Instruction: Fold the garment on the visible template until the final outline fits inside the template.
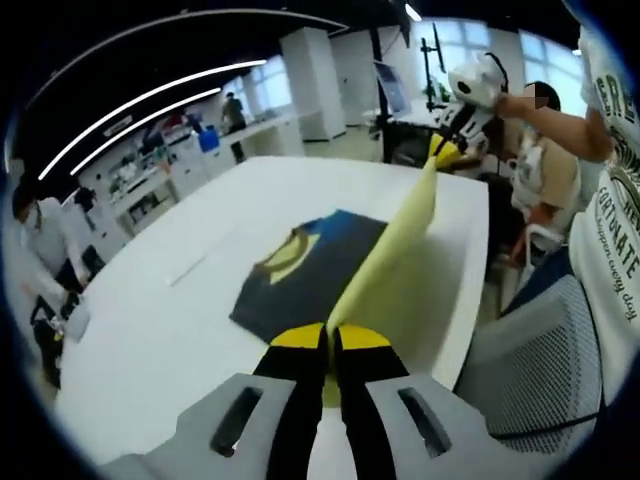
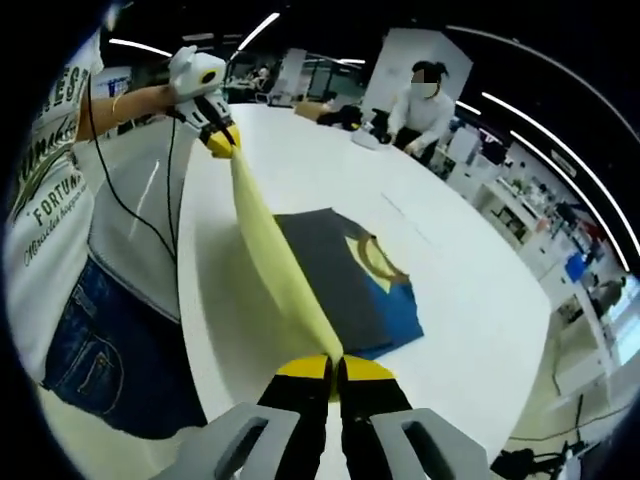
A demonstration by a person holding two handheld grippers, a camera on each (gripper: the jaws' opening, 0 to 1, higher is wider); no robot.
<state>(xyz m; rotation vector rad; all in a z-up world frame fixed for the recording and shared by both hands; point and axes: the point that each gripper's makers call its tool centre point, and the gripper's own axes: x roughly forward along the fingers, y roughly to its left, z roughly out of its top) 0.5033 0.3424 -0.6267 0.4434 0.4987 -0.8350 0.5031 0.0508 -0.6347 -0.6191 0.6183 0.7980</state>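
A dark grey garment (image 1: pixel 300 275) with blue sleeves and a yellow neckline lies flat on the white table (image 1: pixel 150 330). A yellow sheet (image 1: pixel 400 240) is stretched taut in the air between the two grippers, along the garment's edge nearest the person. Whether the sheet belongs to the garment, I cannot tell. My left gripper (image 1: pixel 330 335) is shut on one end of it, and the right gripper (image 1: pixel 443 150) pinches the far end. In the right gripper view, my right gripper (image 2: pixel 333 365) is shut on the yellow sheet (image 2: pixel 270 250). The left gripper (image 2: pixel 222 140) holds the other end above the garment (image 2: pixel 345 270).
The person holding the grippers stands at the table's edge (image 2: pixel 60 200), with a grey mesh chair (image 1: pixel 540 350) beside them. Another person sits at the far side of the table (image 2: pixel 420 105) among dark items. A faint line (image 1: pixel 190 270) marks the table beyond the garment.
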